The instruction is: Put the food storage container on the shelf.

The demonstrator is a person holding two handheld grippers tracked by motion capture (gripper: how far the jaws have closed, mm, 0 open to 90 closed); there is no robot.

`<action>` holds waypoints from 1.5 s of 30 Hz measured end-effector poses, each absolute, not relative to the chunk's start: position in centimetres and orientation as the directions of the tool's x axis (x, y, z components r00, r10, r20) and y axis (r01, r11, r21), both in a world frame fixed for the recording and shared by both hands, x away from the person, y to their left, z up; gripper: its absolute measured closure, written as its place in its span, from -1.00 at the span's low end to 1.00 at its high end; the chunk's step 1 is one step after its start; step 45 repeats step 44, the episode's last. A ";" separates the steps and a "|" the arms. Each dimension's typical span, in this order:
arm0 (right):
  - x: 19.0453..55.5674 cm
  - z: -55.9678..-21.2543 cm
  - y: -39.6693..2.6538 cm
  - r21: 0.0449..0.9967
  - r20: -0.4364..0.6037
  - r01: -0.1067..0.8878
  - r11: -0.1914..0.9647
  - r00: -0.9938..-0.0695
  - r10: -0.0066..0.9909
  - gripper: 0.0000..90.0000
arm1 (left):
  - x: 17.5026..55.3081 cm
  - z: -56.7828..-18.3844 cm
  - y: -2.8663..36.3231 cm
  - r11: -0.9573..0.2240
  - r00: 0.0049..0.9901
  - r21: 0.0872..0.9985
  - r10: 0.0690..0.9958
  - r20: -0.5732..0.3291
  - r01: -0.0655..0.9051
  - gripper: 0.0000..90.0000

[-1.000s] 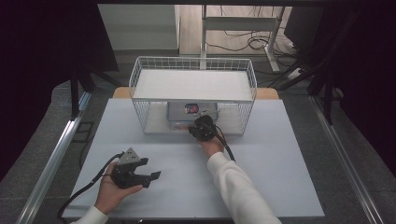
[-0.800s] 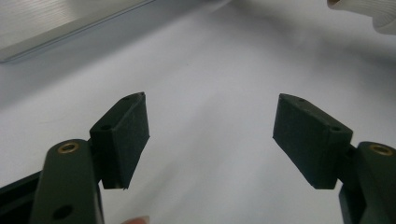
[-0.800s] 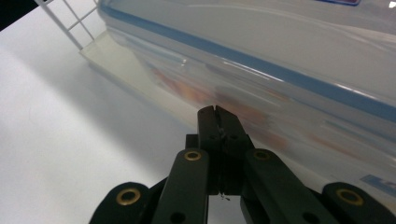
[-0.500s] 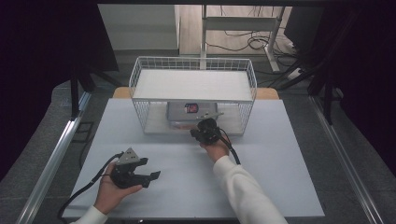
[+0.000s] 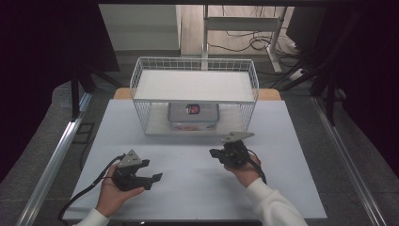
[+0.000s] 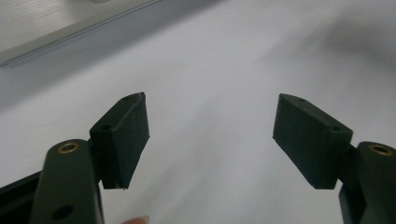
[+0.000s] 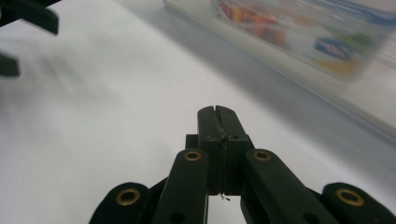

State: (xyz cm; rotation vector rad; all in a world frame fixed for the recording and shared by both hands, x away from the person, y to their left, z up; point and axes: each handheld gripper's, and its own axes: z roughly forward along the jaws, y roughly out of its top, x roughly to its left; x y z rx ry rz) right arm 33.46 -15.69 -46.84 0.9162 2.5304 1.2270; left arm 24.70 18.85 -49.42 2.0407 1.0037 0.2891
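my right gripper (image 7: 215,111) has its jaws pressed flat together, pads meeting along one seam, nothing between them. in the high view the r gripper (image 5: 214,153) sits over the white table (image 5: 291,188) in front of the wire rack, tips pointing toward the table's left, held in the person's right hand (image 5: 242,170) w/ a white sleeve behind it and the cable looping off the right side. grey three-cornered plate rides on top.

left gripper (image 6: 211,123) has jaws standing well apart, both pads clear, only bare table surface between them. in the high view the l gripper (image 5: 159,177) is near the front left of the table, tips pointing right, gripped by the left hand (image 5: 113,194), cable trailing off toward the front left corner. the two grippers are well apart, tips aimed roughly toward each other.

outward: the clear lidded container (image 5: 194,116) sits on the lower level of the white wire rack (image 5: 195,63), under the rack's upper shelf, about centre. it has a small red-and-dark label on the lid and reddish contents showing at its front edge. r gripper view catches the same container (image 7: 308,32) blurred at upper right, colourful stuff inside, well apart from the closed tips. rack sits at the table's far side.
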 end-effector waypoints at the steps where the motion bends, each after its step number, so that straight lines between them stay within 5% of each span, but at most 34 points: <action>1: 32.8 -46.8 -16.6 0.762 0.098 0.451 0.465 -0.790 0.605 0.97 | 24.7 -49.5 18.8 -0.348 0.656 0.758 0.742 -0.137 0.551 -0.42; 12: 28.0 -47.7 -25.0 0.749 0.136 0.520 0.411 -0.727 0.673 0.94 | 24.6 -49.6 18.6 -0.356 0.656 0.754 0.744 -0.130 0.553 -0.42; 15: 27.3 -48.1 -26.2 0.744 0.133 0.528 0.410 -0.718 0.683 0.60 | 24.5 -49.7 18.5 -0.359 0.654 0.750 0.745 -0.128 0.556 -0.42; 18: 27.0 -48.5 -26.5 0.739 0.122 0.535 0.409 -0.704 0.700 -0.01 | 24.4 -49.7 18.4 -0.354 0.652 0.751 0.747 -0.132 0.557 -0.42; 23: 27.0 -48.1 -26.4 0.760 0.114 0.516 0.395 -0.704 0.701 -0.39 | 24.4 -49.7 18.5 -0.358 0.649 0.749 0.750 -0.125 0.558 -0.43; 45: 27.6 -47.9 -27.2 0.789 0.091 0.487 0.375 -0.695 0.713 -0.53 | 25.1 -49.7 18.7 -0.346 0.640 0.749 0.756 -0.134 0.565 -0.45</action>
